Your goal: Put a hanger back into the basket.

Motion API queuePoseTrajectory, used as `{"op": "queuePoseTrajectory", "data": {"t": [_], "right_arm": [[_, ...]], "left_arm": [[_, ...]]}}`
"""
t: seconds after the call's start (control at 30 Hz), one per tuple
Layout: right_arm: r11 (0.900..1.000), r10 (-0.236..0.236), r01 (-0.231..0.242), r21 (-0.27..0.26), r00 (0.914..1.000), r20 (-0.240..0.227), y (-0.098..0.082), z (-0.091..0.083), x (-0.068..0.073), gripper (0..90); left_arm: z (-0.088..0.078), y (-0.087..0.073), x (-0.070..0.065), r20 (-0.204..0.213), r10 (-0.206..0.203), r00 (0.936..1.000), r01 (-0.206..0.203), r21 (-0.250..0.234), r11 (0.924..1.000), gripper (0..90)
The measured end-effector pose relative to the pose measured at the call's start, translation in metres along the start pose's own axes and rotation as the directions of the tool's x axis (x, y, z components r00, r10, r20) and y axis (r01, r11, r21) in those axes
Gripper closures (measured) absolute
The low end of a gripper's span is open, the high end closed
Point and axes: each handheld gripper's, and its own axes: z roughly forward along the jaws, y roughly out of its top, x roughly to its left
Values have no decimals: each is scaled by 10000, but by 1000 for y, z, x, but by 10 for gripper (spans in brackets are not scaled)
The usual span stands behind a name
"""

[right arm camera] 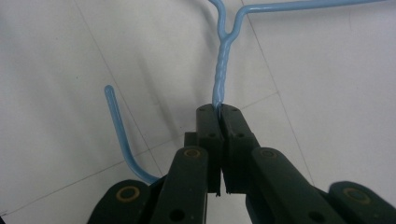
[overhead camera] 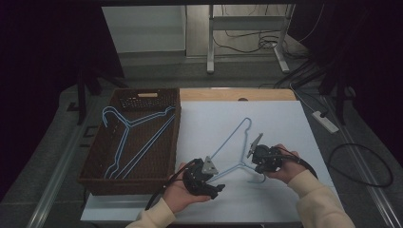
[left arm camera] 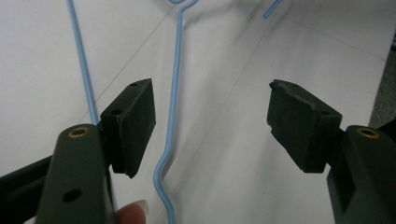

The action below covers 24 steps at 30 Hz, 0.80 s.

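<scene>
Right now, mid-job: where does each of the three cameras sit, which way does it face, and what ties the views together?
High view: fixed above the person's side, looking forward and down on the table; both forearms enter from the bottom, the wicker basket at the left.
Left gripper view: rides the left gripper, looking along its jaws, spread apart over a hanger wire; a fingertip shows.
Right gripper view: rides the right gripper, looking along its jaws, closed on the twisted neck of the blue hanger.
Shared: that hanger and the white sheet.
</scene>
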Motion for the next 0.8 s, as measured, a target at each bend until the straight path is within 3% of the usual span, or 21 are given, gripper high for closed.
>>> {"op": "queuePoseTrajectory", "data": {"t": [0.4, 0.5, 0.57, 0.73, 0.8], "right_arm": [[10000, -90, 90, -28, 9999, 85, 1, -3, 1, 878], [9999, -123, 123, -22, 9999, 83, 2, -6, 1, 878], [9998, -187, 187, 2, 9997, 155, 3, -9, 2, 878], [9996, -266, 269, -112, 9993, 246, 5, -16, 3, 879], [9995, -275, 279, -146, 9992, 282, 6, -18, 4, 879]], "left_arm": [[33, 3, 14, -222, -613, 9979, 621, 367, 9974, 370], [40, 4, 18, -49, -774, 9970, 775, 464, 9959, 436], [43, 4, 20, 71, -764, 9971, 759, 521, 9958, 533], [49, 4, 22, 53, -768, 9970, 763, 651, 9950, 631], [48, 4, 23, 147, -797, 9967, 785, 684, 9946, 718]]}}
